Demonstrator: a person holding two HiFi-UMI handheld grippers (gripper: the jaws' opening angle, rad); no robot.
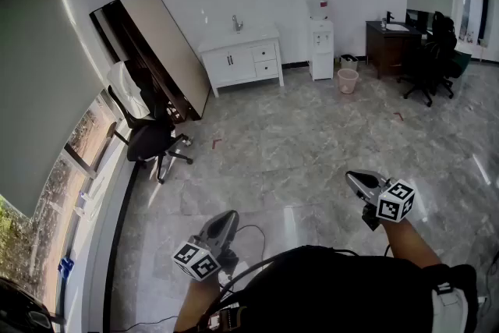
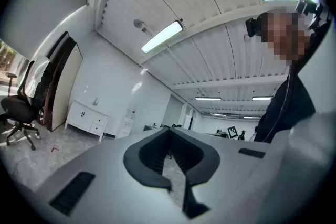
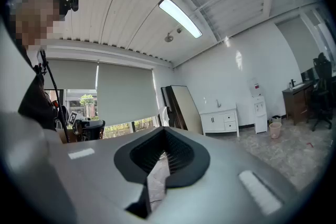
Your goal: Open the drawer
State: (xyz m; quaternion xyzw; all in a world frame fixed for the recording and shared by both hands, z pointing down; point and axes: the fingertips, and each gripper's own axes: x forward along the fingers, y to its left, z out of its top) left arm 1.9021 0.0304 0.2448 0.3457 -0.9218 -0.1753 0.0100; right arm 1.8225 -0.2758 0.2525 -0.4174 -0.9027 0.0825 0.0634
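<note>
Well, left gripper [image 1: 228, 216] and right gripper [image 1: 353, 178] both hang closed, empty, far from the cabinet [image 1: 234, 62], its drawers [image 1: 266, 54] barely discernible.

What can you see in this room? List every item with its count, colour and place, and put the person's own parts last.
cabinet: one, white, with a sink, against the far wall
drawers: two, white, right side of the cabinet
water dispenser: one, white, right of the cabinet
bin: one, pink, on the floor by the water dispenser
desk: one, dark brown, far right
desk chair: one, black, at the desk
window chair: one, black, left by the window
board: one, beige with dark frame, leaning at far left
blind: one, grey, left
left gripper: one, grey, jaws together, empty
right gripper: one, grey, jaws together, empty
</note>
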